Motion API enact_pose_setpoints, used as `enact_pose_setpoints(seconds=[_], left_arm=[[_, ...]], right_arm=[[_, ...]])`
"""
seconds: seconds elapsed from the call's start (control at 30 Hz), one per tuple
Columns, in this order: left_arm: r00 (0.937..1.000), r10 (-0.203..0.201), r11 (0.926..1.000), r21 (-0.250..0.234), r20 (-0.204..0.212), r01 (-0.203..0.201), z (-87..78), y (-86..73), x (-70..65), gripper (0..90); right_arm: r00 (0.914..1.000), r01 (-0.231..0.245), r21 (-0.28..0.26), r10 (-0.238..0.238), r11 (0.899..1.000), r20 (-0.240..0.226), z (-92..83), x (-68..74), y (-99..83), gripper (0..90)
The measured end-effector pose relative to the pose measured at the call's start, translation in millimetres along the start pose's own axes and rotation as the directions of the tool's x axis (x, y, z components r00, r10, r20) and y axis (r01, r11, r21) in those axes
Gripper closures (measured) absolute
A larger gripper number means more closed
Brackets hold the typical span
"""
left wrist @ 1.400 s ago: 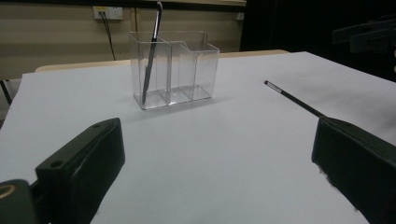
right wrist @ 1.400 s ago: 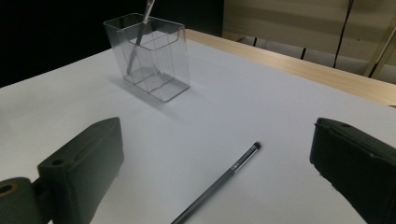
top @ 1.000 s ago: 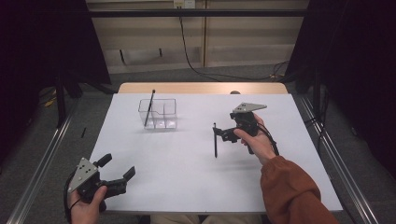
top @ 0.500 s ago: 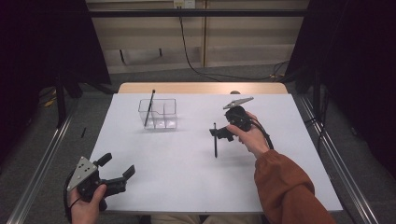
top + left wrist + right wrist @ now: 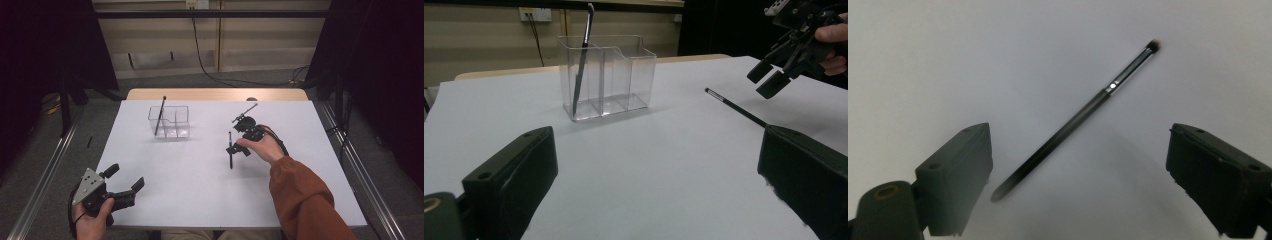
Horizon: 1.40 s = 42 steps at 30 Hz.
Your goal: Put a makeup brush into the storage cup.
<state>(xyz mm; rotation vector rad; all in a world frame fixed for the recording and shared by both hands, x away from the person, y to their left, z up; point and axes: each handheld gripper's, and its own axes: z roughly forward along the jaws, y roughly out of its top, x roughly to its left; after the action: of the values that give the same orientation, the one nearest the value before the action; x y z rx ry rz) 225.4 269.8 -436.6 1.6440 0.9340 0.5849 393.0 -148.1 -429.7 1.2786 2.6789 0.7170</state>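
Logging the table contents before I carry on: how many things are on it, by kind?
Brushes: 2, one standing in the clear organizer at, one lying flat on the table under the open right gripper at.
Clear organizers: 1.
Total: 3.

Black tongs [image 5: 234, 148], grey three-cornered plate [image 5: 85, 184]; rust-orange sleeve [image 5: 305, 200].

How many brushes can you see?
2. One brush stands leaning in the left end of the clear holder. The other brush lies flat on the table, under the right gripper.
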Motion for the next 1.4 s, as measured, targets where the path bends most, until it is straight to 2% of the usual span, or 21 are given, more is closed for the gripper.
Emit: enact_pose_setpoints(seconds=[0.07, 0.13, 0.2, 0.23, 0.27, 0.37, 0.43, 0.5, 0.6, 0.7, 0.73, 0.8, 0.9, 1.0, 1.07, 1.13, 1.2, 1.3, 1.33, 1.4], left_arm=[[0.9999, 0.011, 0.9999, -0.004, 0.008, -0.011, -0.5, 0.5, -2.7, 2.7], [0.9998, 0.016, 0.9999, -0.003, 0.008, -0.016, -1.3, 0.7, -2.9, 2.8], [1.0, 0.008, 1.0, -0.003, 0.004, -0.008, -0.6, 0.2, -1.5, 2.8], [1.0, 0.008, 1.0, 0.002, 0.001, -0.008, -0.5, 0.1, -0.6, 2.8], [1.0, 0.003, 1.0, -0.002, 0.003, -0.003, -0.1, 0.1, -0.6, 2.8], [0.9999, 0.012, 0.9999, -0.001, 0.007, -0.012, 0.2, 0.7, -0.9, 2.7], [0.9999, 0.014, 0.9999, 0.002, 0.01, -0.014, 1.2, 0.7, -1.8, 2.7], [0.9998, 0.017, 0.9999, 0.004, 0.01, -0.017, 1.2, 0.6, -2.6, 2.7], [0.9998, 0.02, 0.9998, 0.008, 0.008, -0.02, 0.4, 0.6, -2.0, 2.7], [0.9998, 0.02, 0.9998, 0.008, 0.007, -0.02, 0.5, 0.2, -1.5, 2.7], [0.9998, 0.018, 0.9998, 0.009, 0.008, -0.018, 0.6, 0.0, -1.3, 2.7], [0.9998, 0.017, 0.9998, 0.006, 0.006, -0.017, 0.7, 0.0, -0.7, 2.7], [0.9998, 0.017, 0.9998, 0.007, 0.009, -0.018, 1.3, 0.1, -1.2, 2.7], [0.9997, 0.021, 0.9997, 0.01, 0.013, -0.021, 1.7, 0.2, -1.9, 2.7], [0.9997, 0.021, 0.9997, 0.01, 0.013, -0.021, 1.6, 0.2, -1.9, 2.7], [0.9998, 0.019, 0.9997, 0.012, 0.01, -0.019, 1.5, 0.0, -1.7, 2.7], [0.9998, 0.021, 0.9996, 0.018, 0.004, -0.021, 1.4, -0.1, -1.1, 2.7], [0.9998, 0.019, 0.9996, 0.019, 0.003, -0.019, 1.7, 0.0, -0.9, 2.8], [0.9998, 0.019, 0.9996, 0.019, 0.003, -0.019, 1.7, 0.0, -0.8, 2.8], [0.9998, 0.018, 0.9997, 0.019, 0.006, -0.018, 2.0, -0.3, -0.6, 2.9]], right_arm=[[0.9999, -0.006, 0.019, 0.006, 1.0, -0.016, 2.7, 1.7, 1.6, 9.6], [1.0, 0.005, 0.065, -0.005, 0.998, -0.004, 7.1, 3.3, 2.6, 9.8], [1.0, -0.004, 0.097, 0.003, 0.995, 0.003, 11.6, 3.8, 3.2, 9.9], [1.0, -0.004, 0.117, 0.003, 0.993, 0.009, 13.2, 4.0, 3.5, 12.7], [1.0, 0.001, 0.145, -0.003, 0.989, 0.009, 14.7, 3.6, 4.5, 20.5], [0.9999, 0.009, 0.148, -0.011, 0.989, 0.011, 14.7, 4.8, 6.2, 24.0], [1.0, -0.003, 0.15, 0.002, 0.989, 0.008, 14.6, 6.4, 7.9, 26.8], [0.9999, -0.014, 0.173, 0.014, 0.985, 0.003, 17.0, 8.0, 9.3, 30.5], [0.9996, -0.022, 0.202, 0.025, 0.979, -0.01, 21.8, 9.4, 12.0, 41.0], [0.9993, -0.034, 0.21, 0.036, 0.977, -0.007, 23.8, 9.5, 12.8, 44.4], [0.999, -0.042, 0.231, 0.044, 0.972, 0.0, 25.5, 9.4, 13.7, 47.3], [0.9988, -0.047, 0.236, 0.048, 0.971, 0.0, 26.0, 9.5, 14.2, 48.8], [0.9966, -0.082, 0.25, 0.082, 0.965, 0.009, 29.3, 10.5, 15.3, 54.3], [0.9965, -0.082, 0.265, 0.084, 0.961, 0.002, 31.9, 12.0, 15.4, 57.3], [0.9962, -0.087, 0.281, 0.084, 0.956, 0.022, 33.2, 14.3, 17.0, 59.4], [0.9963, -0.086, 0.281, 0.082, 0.956, 0.025, 33.8, 14.4, 17.3, 60.4], [0.9931, -0.116, 0.292, 0.109, 0.949, 0.043, 35.0, 12.6, 19.1, 65.5], [0.9919, -0.126, 0.306, 0.115, 0.943, 0.055, 35.8, 11.8, 21.1, 68.6], [0.9906, -0.133, 0.312, 0.116, 0.941, 0.073, 36.3, 11.5, 21.9, 72.8], [0.9895, -0.14, 0.313, 0.122, 0.94, 0.078, 36.4, 11.6, 22.1, 73.2]])
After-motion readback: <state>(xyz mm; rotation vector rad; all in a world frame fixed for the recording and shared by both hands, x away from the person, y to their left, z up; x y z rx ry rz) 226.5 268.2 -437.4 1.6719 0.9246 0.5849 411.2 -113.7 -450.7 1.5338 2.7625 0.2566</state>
